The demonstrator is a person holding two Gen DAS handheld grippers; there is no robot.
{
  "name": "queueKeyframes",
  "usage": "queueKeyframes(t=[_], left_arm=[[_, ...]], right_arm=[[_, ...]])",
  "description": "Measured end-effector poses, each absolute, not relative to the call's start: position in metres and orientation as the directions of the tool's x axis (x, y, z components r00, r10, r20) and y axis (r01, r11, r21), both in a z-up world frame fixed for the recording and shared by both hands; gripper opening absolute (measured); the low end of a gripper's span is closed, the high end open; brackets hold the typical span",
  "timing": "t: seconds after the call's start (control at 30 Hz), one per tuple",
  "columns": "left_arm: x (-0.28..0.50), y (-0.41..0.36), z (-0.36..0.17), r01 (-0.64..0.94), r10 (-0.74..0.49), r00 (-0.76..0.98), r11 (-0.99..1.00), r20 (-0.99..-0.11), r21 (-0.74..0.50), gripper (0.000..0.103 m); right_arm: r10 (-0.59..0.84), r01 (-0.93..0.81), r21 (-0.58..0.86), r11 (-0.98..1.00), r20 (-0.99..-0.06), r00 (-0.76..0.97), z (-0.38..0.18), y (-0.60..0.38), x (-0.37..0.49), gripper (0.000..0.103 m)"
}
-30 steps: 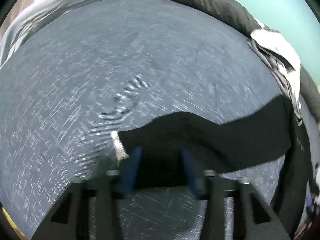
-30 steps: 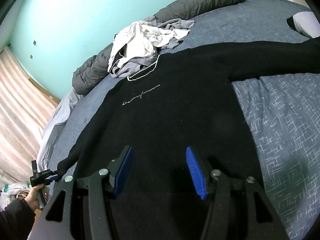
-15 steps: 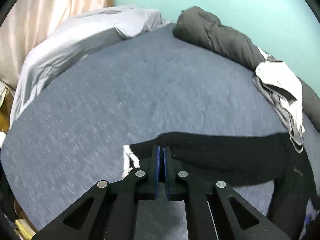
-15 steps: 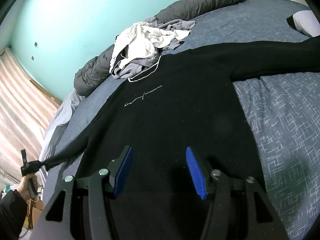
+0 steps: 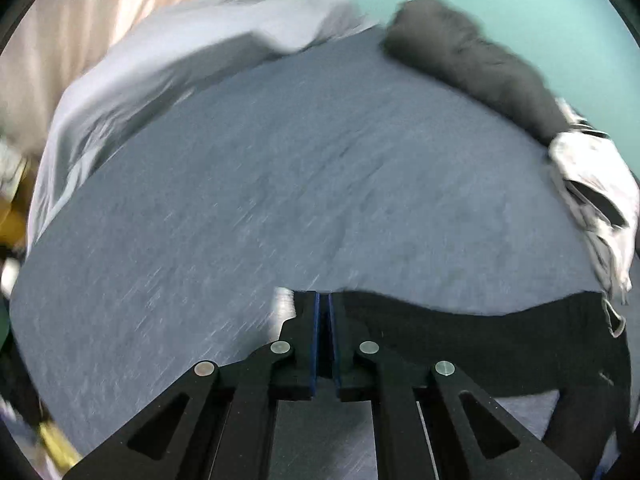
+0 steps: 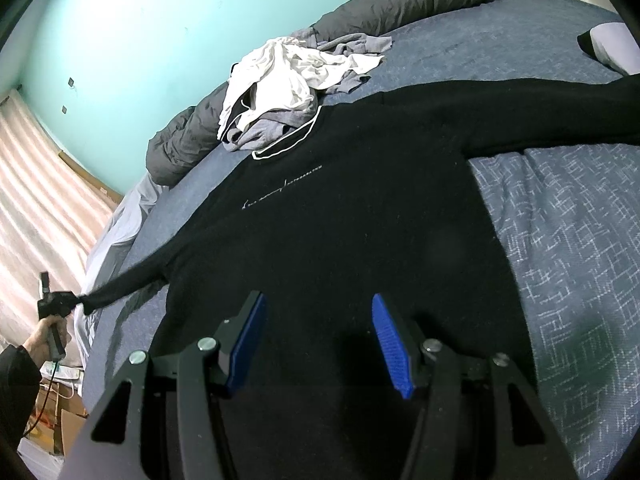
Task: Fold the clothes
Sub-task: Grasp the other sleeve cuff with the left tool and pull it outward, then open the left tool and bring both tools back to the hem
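A black sweater (image 6: 340, 232) with a white-trimmed collar lies face up on the blue bed cover (image 6: 560, 240). My left gripper (image 5: 324, 300) is shut on the cuff end of its left sleeve (image 5: 460, 336). It holds that sleeve raised and stretched off the bed, and a bit of white cuff (image 5: 282, 300) shows beside the fingers. From the right wrist view, the left gripper (image 6: 56, 304) sits at the far left with the sleeve taut. My right gripper (image 6: 316, 304) hovers open over the sweater's lower body, nothing between its blue pads.
A pile of white and grey clothes (image 6: 288, 76) lies just beyond the collar. A rolled dark grey duvet (image 6: 400, 4) runs along the teal wall. A pale sheet (image 5: 160, 72) hangs over the bed's left edge by the curtain (image 6: 32, 184). A person's hand (image 6: 44, 336) holds the left gripper.
The left gripper's jaws closed on the sleeve cuff, then lifted and drew the sleeve outward until it hung taut. The right gripper stayed where it was.
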State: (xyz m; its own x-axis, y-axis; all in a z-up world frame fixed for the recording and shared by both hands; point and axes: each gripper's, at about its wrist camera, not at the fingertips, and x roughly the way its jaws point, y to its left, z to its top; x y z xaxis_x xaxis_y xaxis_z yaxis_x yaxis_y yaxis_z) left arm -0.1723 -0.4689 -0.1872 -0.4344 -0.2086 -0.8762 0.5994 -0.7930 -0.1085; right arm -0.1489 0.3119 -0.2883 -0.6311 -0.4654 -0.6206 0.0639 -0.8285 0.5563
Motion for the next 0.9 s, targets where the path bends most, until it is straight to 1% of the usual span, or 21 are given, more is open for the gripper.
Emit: queueKeyframes(t=[0.1, 0.17, 0.23, 0.37, 0.4, 0.43, 0.6, 0.63, 0.7, 0.77, 0.8, 0.9], left_arm=[[-0.162, -0.471, -0.204, 0.604, -0.193, -0.408, -0.790, -0.892, -0.106, 0.010], [-0.156, -0.469, -0.211, 0.595, -0.181, -0.410, -0.796, -0.894, -0.112, 0.017], [-0.153, -0.468, -0.217, 0.591, -0.166, -0.412, -0.797, -0.896, -0.124, 0.029], [-0.153, -0.466, -0.226, 0.583, -0.161, -0.411, -0.803, -0.897, -0.123, 0.035], [-0.154, -0.466, -0.229, 0.582, -0.159, -0.409, -0.804, -0.899, -0.122, 0.040], [-0.154, -0.465, -0.233, 0.581, -0.154, -0.405, -0.804, -0.901, -0.124, 0.043], [-0.155, -0.456, -0.250, 0.569, -0.137, -0.385, -0.814, -0.913, -0.118, 0.043], [-0.154, -0.453, -0.248, 0.575, -0.168, -0.385, -0.813, -0.907, -0.094, 0.043], [-0.150, -0.445, -0.238, 0.600, -0.267, -0.391, -0.800, -0.881, -0.024, 0.042], [-0.144, -0.431, -0.221, 0.606, -0.325, -0.437, -0.795, -0.839, -0.008, 0.042], [-0.143, -0.420, -0.214, 0.586, -0.302, -0.475, -0.810, -0.827, -0.041, 0.043], [-0.148, -0.374, -0.213, 0.446, -0.107, -0.508, -0.882, -0.855, -0.154, 0.043]], right_arm=[[-0.468, 0.066, 0.558, -0.827, -0.620, -0.630, -0.288, 0.311, -0.149, 0.056], [-0.469, 0.071, 0.556, -0.828, -0.619, -0.629, -0.288, 0.310, -0.149, 0.056], [-0.471, 0.074, 0.555, -0.829, -0.620, -0.627, -0.288, 0.309, -0.148, 0.056], [-0.471, 0.074, 0.552, -0.831, -0.626, -0.622, -0.289, 0.307, -0.148, 0.056], [-0.471, 0.074, 0.551, -0.831, -0.627, -0.621, -0.289, 0.307, -0.148, 0.056], [-0.470, 0.074, 0.551, -0.831, -0.627, -0.621, -0.289, 0.306, -0.148, 0.056], [-0.469, 0.074, 0.548, -0.833, -0.628, -0.622, -0.289, 0.307, -0.150, 0.056], [-0.470, 0.074, 0.550, -0.832, -0.628, -0.621, -0.289, 0.307, -0.150, 0.056], [-0.470, 0.075, 0.549, -0.832, -0.628, -0.620, -0.289, 0.307, -0.150, 0.056], [-0.471, 0.075, 0.550, -0.832, -0.629, -0.618, -0.290, 0.307, -0.150, 0.056], [-0.473, 0.074, 0.552, -0.830, -0.628, -0.618, -0.290, 0.307, -0.150, 0.056], [-0.473, 0.069, 0.555, -0.829, -0.629, -0.617, -0.290, 0.310, -0.152, 0.056]])
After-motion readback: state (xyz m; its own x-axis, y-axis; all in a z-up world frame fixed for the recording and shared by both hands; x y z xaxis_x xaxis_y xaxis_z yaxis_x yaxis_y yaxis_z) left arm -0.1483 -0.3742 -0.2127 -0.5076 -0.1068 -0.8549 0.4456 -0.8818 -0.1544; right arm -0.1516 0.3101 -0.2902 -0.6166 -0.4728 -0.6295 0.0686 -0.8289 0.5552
